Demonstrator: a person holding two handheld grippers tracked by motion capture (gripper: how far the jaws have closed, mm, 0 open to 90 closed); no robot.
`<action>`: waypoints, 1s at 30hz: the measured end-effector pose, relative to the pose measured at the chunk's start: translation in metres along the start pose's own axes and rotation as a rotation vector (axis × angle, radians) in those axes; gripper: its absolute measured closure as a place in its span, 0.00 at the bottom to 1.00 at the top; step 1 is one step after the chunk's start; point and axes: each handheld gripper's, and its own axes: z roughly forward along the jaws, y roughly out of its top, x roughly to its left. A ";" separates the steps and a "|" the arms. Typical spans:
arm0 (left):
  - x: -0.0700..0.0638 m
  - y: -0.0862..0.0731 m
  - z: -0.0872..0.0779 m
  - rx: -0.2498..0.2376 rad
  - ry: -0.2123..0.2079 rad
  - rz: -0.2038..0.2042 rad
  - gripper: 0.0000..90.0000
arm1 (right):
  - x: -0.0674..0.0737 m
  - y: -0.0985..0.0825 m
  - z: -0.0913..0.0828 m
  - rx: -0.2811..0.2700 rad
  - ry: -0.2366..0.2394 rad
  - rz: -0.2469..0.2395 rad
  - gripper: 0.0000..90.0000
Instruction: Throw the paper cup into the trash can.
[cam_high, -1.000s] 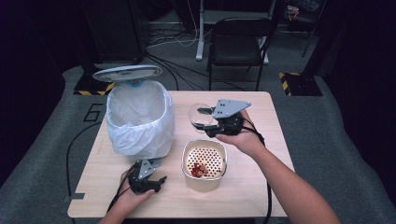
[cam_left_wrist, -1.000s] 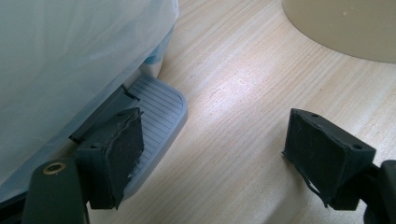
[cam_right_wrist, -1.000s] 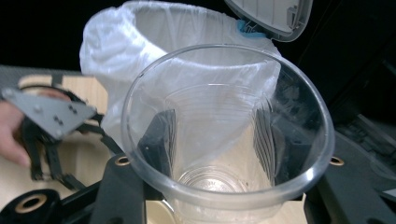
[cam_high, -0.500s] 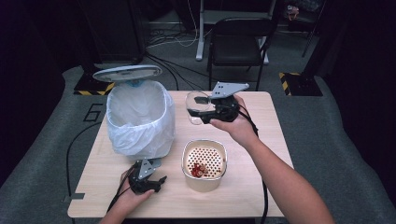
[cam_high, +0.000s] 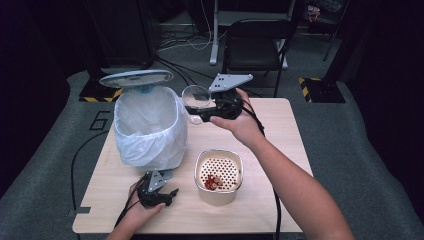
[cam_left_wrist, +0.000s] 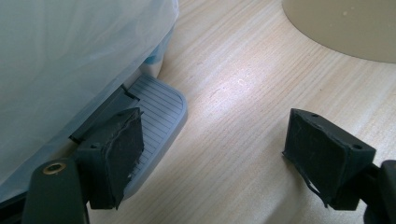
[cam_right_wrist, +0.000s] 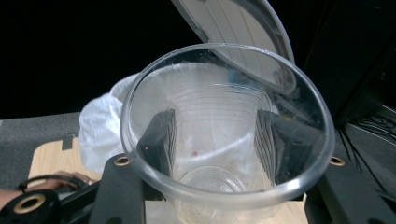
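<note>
A pedal bin (cam_high: 150, 130) with a white liner stands at the table's left, its grey lid (cam_high: 136, 78) raised. My right gripper (cam_high: 197, 112) is shut on a clear plastic cup (cam_high: 196, 96), held in the air just right of the bin's rim. In the right gripper view the cup (cam_right_wrist: 219, 186) sits between both fingers (cam_right_wrist: 159, 140), and it looks nearly empty. My left gripper (cam_high: 165, 187) is low at the bin's front. Its jaws (cam_left_wrist: 210, 149) are open, and the left one lies on the grey foot pedal (cam_left_wrist: 156, 112).
A beige pot (cam_high: 218, 172) with a perforated insert holding red scraps (cam_high: 212, 182) stands at the table's front centre. A black chair (cam_high: 257, 40) is behind the table. Cables trail off the table's left and front edges.
The right gripper has lifted the cup and carried it left, from behind the beige pot to beside the bin's rim. The left gripper has stayed at the pedal.
</note>
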 end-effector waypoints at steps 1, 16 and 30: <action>0.000 0.000 0.000 0.000 0.000 0.000 0.22 | 0.000 0.002 0.002 -0.001 0.001 0.000 0.54; 0.000 0.000 -0.001 0.009 -0.007 0.001 0.22 | 0.011 0.021 0.062 0.022 0.036 0.015 0.53; 0.001 0.000 -0.001 0.010 -0.006 0.004 0.22 | 0.020 0.026 0.104 0.055 0.071 0.046 0.53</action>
